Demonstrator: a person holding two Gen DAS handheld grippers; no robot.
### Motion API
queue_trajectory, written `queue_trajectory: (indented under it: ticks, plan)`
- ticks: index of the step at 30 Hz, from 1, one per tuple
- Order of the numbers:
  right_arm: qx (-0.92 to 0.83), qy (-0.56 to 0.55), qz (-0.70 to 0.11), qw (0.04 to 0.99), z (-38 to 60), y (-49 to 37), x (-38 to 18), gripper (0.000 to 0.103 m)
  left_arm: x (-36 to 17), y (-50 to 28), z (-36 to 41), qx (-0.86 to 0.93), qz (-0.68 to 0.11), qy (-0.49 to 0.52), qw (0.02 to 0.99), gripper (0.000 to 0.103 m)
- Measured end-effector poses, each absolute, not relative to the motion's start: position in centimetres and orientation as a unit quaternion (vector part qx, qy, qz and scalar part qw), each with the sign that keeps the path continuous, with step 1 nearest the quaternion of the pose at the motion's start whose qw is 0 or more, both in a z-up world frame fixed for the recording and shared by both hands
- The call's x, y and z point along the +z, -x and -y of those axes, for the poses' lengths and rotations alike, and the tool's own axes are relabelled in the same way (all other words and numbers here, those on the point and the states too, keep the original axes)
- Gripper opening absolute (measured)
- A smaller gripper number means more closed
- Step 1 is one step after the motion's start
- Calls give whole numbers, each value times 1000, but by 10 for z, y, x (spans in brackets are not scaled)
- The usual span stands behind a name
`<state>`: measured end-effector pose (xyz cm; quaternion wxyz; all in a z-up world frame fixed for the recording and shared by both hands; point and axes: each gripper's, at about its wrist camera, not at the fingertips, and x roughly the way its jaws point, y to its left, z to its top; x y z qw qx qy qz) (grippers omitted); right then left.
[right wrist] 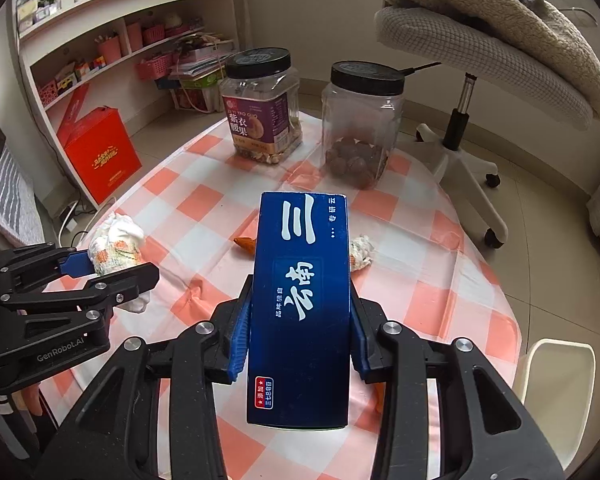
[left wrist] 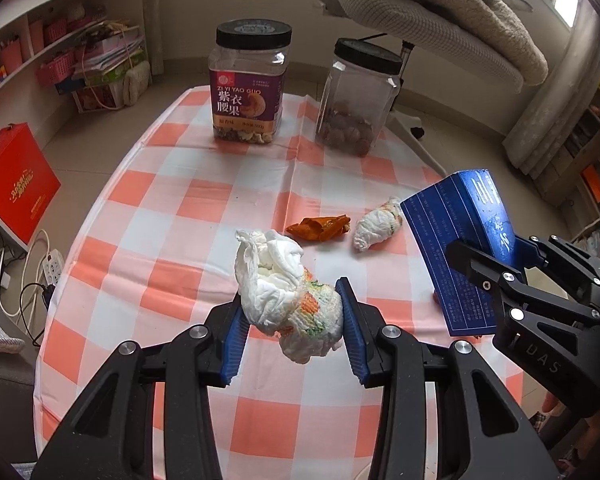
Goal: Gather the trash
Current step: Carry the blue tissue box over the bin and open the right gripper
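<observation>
Our left claw point(left wrist: 294, 320) is clamped on a crumpled tissue wad with an orange-and-green print point(left wrist: 290, 300), held off the checked bench point(left wrist: 172, 216). Ahead of it and slightly right lie an orange peel point(left wrist: 320, 228) and a smaller crumpled tissue point(left wrist: 376, 224) on the cloth; beyond stand a cashew jar point(left wrist: 248, 84) and a clear nut jar point(left wrist: 356, 100). Our right claw point(right wrist: 298, 320) grips a blue carton point(right wrist: 300, 300) between its pads, long side pointing forward, above the bench.

White crumpled tissue point(left wrist: 288, 304) with orange-green print, dark blue box point(right wrist: 300, 308) lettered white, orange peel point(left wrist: 320, 229), orange-and-white checked tablecloth point(left wrist: 172, 216), purple-labelled jar point(left wrist: 249, 84) capped black.
</observation>
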<state>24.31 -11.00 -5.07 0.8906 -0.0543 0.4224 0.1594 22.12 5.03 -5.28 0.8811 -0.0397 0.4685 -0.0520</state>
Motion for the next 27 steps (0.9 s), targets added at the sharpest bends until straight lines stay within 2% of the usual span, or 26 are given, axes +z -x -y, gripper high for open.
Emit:
queue_trajectory:
  ticks: [21,27]
  plan:
    - [113,5,-370,922,167,-201,-15,38,-11,-187,16,-31,-348,-11,937,42]
    - [95,-4,-361,928,189,-193,-10,38,-9,-184,33,-42,-339,-16,940,42]
